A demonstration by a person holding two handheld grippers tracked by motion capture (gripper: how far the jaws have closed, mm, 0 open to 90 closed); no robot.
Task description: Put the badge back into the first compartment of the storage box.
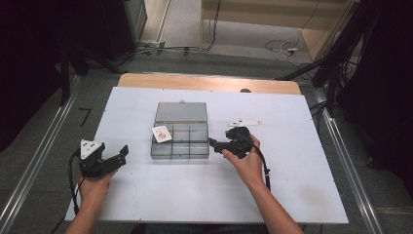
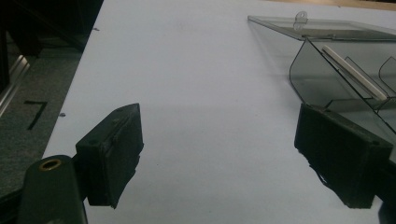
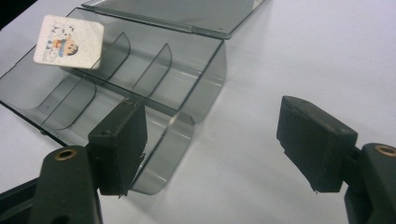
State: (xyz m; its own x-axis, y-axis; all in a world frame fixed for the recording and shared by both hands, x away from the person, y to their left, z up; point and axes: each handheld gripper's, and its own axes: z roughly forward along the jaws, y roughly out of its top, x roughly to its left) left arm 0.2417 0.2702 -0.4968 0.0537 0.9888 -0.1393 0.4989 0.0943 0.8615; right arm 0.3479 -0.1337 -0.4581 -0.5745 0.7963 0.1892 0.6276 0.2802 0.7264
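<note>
— The box (image 3: 154, 88) just ahead of the right gripper (image 3: 224, 140)?
— Smoky clear plastic, glossy, smooth dividers. The card (image 3: 70, 41) in its far corner looks like printed matt paper.
— And the gripper's pads (image 3: 122, 140)?
— Black, dull, slightly rough, rubbery.
— Beneath them?
— A smooth matt white table top (image 1: 195, 195), with a bare wood edge (image 1: 209, 83) beyond the box.

A lab-style recording bay, not a home or shop.

A white board (image 1: 292, 195) covers a wooden table (image 1: 209, 82) that stands on grey carpet between two metal floor rails (image 1: 34, 165). Loose cables (image 1: 282, 48) trail across the floor toward pale wooden cabinets (image 1: 321, 29), dark equipment stands (image 1: 336, 53) crowd the sides, and a black "7" (image 1: 85, 116) is taped onto the carpet.
</note>
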